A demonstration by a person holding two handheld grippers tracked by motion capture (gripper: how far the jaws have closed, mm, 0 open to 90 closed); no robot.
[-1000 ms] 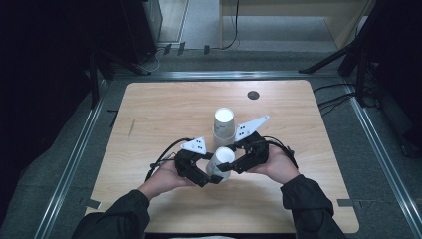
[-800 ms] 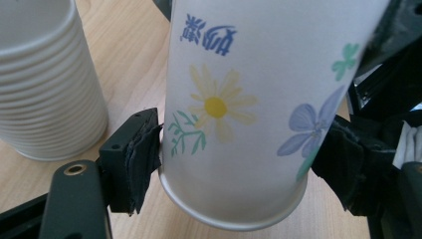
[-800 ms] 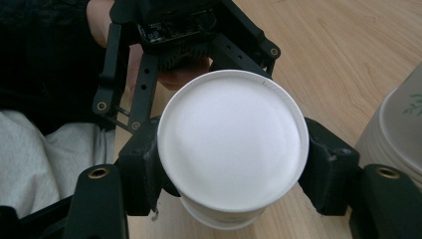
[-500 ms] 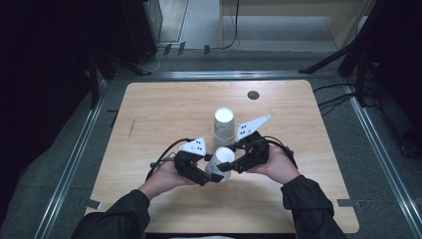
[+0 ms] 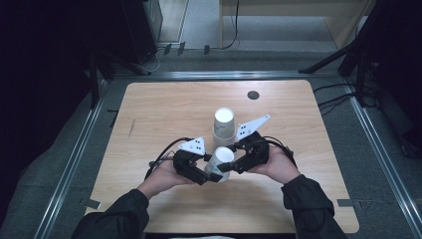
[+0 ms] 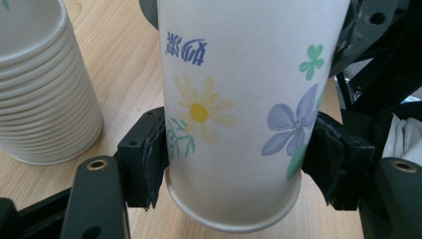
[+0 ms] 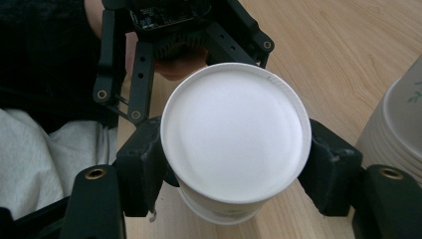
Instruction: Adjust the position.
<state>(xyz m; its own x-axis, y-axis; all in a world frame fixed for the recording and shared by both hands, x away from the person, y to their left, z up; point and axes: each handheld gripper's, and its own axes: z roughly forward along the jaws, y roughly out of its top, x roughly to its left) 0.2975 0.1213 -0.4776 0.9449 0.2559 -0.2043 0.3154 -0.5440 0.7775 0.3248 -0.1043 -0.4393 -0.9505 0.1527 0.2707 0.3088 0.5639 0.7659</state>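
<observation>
Between both grippers (image 5: 219, 169), upside-down paper cup (image 5: 221, 160) (flowered)

A wooden table (image 5: 164, 107) stands on grey carpet (image 5: 59, 164); a dark round hole (image 5: 253, 95) sits near its far edge; metal rails (image 5: 69, 164) flank it.

We see a paper cup (image 6: 239, 109) standing upside down between our left gripper (image 6: 234, 164), its rim at the bottom of the frame. Both black padded fingers (image 6: 149, 159) press against its sides, low down near the rim. The cup is white, printed with a yellow flower, a purple flower, green leaves and blue lettering that reads inverted. To the left, a stack of upturned cups (image 6: 42, 94) rests on the wooden surface (image 6: 124, 64), apart from the held cup. Black parts of another gripper (image 6: 378, 59) sit at the right behind it.
</observation>
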